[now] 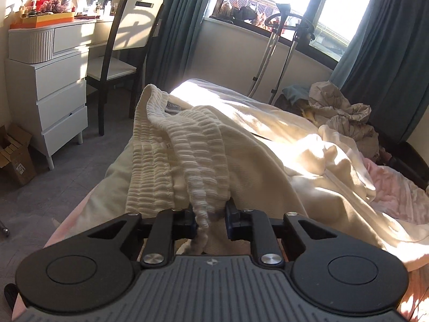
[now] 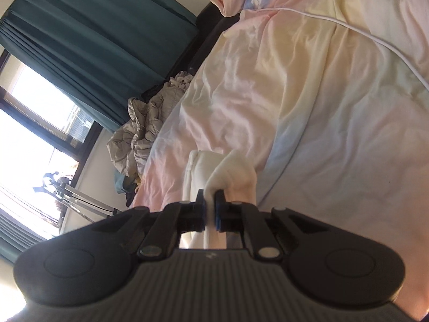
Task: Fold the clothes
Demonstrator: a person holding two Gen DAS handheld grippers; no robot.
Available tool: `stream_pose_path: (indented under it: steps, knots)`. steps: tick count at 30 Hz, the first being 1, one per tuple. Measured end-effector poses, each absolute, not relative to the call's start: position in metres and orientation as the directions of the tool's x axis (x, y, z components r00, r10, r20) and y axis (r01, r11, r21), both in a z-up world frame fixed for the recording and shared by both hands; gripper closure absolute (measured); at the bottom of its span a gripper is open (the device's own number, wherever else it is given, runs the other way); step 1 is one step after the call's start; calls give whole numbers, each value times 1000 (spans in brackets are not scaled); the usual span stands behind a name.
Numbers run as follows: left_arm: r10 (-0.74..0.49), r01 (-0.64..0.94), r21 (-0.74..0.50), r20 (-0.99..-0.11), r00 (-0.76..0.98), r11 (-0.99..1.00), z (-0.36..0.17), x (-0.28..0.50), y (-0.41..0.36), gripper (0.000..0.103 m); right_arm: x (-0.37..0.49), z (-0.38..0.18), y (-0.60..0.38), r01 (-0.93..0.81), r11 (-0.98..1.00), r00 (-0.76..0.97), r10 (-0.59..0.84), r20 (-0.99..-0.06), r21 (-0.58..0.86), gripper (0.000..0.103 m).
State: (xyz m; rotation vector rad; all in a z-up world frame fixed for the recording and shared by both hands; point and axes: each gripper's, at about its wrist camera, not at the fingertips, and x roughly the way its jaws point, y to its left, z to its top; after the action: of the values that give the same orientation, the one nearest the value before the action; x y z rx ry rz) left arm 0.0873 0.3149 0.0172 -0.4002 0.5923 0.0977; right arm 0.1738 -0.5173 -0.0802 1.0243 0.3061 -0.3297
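Note:
A cream garment [image 1: 187,145] with a ribbed, gathered waistband lies stretched along the bed in the left wrist view. My left gripper [image 1: 210,218] is shut on a bunched ridge of that waistband, low over the bed's near edge. In the right wrist view my right gripper [image 2: 210,206] is shut on a fold of the same cream cloth [image 2: 222,171], held above the pastel bed cover [image 2: 321,107]. The cloth hangs from the jaws in a thick doubled edge.
A white dresser [image 1: 53,99] and a dark chair [image 1: 120,53] stand left of the bed. A pile of crumpled grey clothes [image 1: 340,110] lies at the bed's far right, also shown in the right wrist view [image 2: 142,134]. A garment steamer stand [image 1: 270,48] is by the window. A cardboard box [image 1: 14,158] sits on the floor.

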Motion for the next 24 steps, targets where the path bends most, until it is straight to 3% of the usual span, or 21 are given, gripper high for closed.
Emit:
stream_pose_path:
  steps: [3, 7, 11, 14, 17, 21, 24]
  knots:
    - [-110, -168, -479, -499, 859, 861, 46, 73, 326, 83, 168, -57, -516, 312, 553, 949, -157, -272, 772, 97]
    - [-164, -207, -656, -457, 874, 726, 57, 52, 351, 84, 159, -40, -524, 293, 581, 955, -211, -207, 759, 97]
    - [-160, -288, -687, -509, 846, 667, 37, 35, 365, 83, 151, -63, -549, 448, 423, 892, -278, -357, 788, 98]
    - [-174, -340, -678, -570, 803, 651, 7, 28, 368, 83, 146, -95, -567, 538, 298, 842, -238, -485, 788, 98]
    - [-161, -363, -643, -608, 777, 675, -15, 23, 366, 81, 152, -114, -570, 617, 297, 787, -209, -581, 728, 98]
    - [-131, -360, -606, -614, 778, 709, -21, 17, 362, 76, 154, -128, -568, 655, 281, 754, -194, -627, 701, 98]
    - [-79, -377, -535, -647, 758, 756, -16, 12, 353, 61, 154, -123, -565, 662, 312, 747, -205, -632, 681, 93]
